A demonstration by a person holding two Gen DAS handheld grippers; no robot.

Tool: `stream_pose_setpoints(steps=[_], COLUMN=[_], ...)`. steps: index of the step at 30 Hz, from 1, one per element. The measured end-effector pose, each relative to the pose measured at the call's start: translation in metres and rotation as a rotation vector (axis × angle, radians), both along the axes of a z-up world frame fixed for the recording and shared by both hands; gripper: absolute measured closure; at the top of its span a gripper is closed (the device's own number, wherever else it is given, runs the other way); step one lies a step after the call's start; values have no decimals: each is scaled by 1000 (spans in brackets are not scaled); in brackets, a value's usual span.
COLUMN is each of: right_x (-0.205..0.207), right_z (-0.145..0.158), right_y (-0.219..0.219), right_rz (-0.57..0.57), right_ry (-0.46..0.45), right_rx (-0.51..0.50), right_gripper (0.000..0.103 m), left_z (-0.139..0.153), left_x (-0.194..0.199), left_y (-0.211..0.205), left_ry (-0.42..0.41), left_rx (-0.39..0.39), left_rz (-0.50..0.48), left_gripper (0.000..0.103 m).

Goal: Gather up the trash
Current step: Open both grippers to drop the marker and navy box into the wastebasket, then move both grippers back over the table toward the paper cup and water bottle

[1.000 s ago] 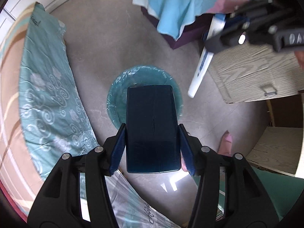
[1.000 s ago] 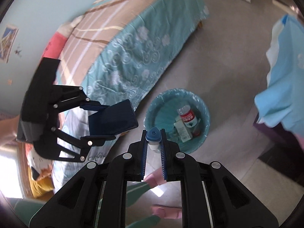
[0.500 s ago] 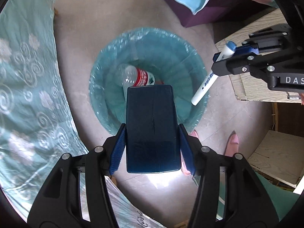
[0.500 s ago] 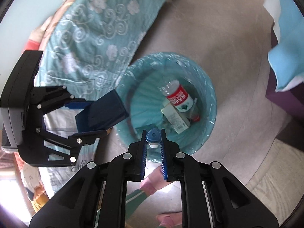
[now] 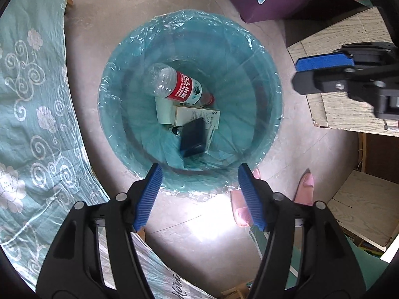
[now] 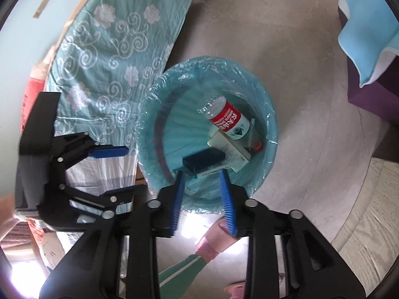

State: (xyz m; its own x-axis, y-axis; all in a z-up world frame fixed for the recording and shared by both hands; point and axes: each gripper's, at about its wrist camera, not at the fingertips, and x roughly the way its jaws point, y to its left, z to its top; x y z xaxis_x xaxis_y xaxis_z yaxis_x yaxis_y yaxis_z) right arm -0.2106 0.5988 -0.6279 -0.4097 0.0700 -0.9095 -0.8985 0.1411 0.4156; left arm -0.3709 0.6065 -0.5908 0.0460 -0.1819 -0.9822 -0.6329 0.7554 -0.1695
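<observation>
You are holding both tongs, left (image 5: pixel 199 196) and right (image 6: pixel 202 199), wide and empty. The box (image 5: pixel 193 137) and pen, gripped a moment ago, are now lying in the bin (image 5: pixel 271 114).

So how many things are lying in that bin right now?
3 clearly: a plastic bottle at the back, a white box below it, a dark blue box on top. Small bits underneath may be hidden.

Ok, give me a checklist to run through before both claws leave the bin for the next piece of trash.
1. Left claw open, holds nothing: ok.
2. Right claw open, holds nothing: ok.
3. Dark blue box inside the lined bin: ok.
4. Marker in the bin: cannot tell; a white strip shows under the box in the right wrist view.
5. Water bottle and white carton inside the bin: ok.
6. Liner over the rim: ok.
</observation>
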Motion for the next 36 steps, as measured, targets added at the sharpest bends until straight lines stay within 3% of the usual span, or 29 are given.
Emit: stream_pose_setpoints(steps=[4, 7, 13, 16, 18, 21, 23, 27, 28, 36], right_x=[4, 8, 14, 15, 16, 17, 17, 14, 13, 12], right_z=[11, 15, 27, 39, 53, 79, 101, 162, 183, 340], right_y=[-8, -16, -30, -35, -38, -43, -46, -51, -52, -80], right_rz=[22, -5, -62, -84, -93, -106, -126, -128, -118, -80], right_ry=[-21, -36, -16, 20, 41, 98, 160, 207, 215, 243], right_rx=[19, 18, 32, 30, 38, 58, 75, 147, 179, 394], right_gripper=[55, 46, 30, 25, 16, 14, 13, 11, 6, 5], left_z=[4, 11, 30, 50, 68, 97, 120, 174, 189, 300], left_x=[-1, -2, 0, 0, -1, -6, -8, -7, -5, 10], left_y=[-1, -4, -10, -15, -20, -27, -30, -37, -39, -56], left_ry=[-2, -11, -14, -32, -37, -24, -36, -48, -54, -165], left_rx=[7, 24, 48, 47, 77, 110, 96, 158, 172, 213], left_rz=[1, 4, 2, 11, 11, 28, 49, 35, 26, -21], left_gripper=[39, 29, 21, 11, 7, 7, 7, 7, 7, 7])
